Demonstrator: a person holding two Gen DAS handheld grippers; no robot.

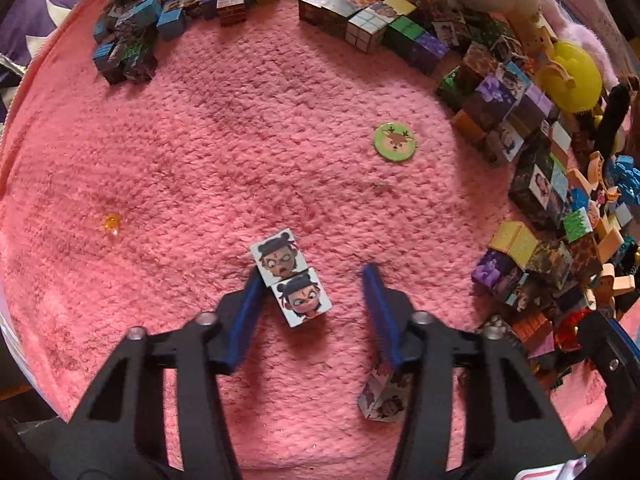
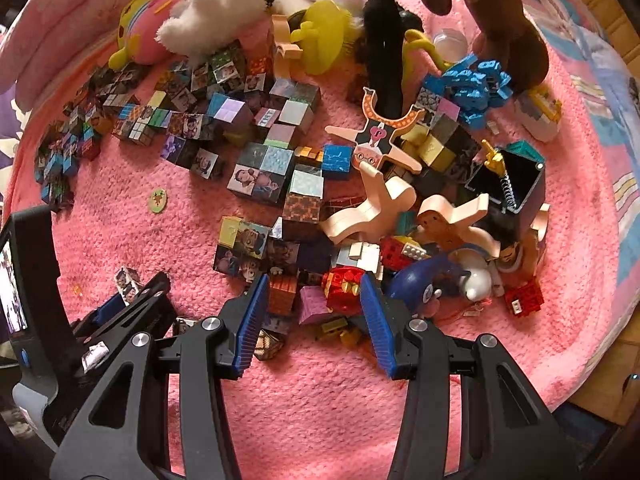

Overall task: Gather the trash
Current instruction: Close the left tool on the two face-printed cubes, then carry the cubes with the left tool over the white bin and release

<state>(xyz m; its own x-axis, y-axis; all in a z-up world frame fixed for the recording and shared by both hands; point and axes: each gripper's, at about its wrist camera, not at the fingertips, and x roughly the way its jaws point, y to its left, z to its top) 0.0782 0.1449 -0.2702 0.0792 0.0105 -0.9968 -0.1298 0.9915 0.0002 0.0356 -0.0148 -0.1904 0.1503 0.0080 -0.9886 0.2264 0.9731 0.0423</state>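
Left gripper (image 1: 312,280) spread; two face cubes (image 1: 291,278) touch its left pad, bare pink blanket (image 1: 240,140) beyond. Right gripper (image 2: 314,300) spread at the toy pile's near edge, around a red brick (image 2: 344,286).

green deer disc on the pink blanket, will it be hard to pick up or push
The green deer disc lies flat on the fuzzy blanket, so it probably offers little edge to pinch. It looks thin and light; a push would likely drag on the pile, not roll.

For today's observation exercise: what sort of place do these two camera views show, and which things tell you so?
Probably a child's play area at home. A fluffy pink blanket is covered with picture cubes, soft toys along the far edge, and wooden doll figures.
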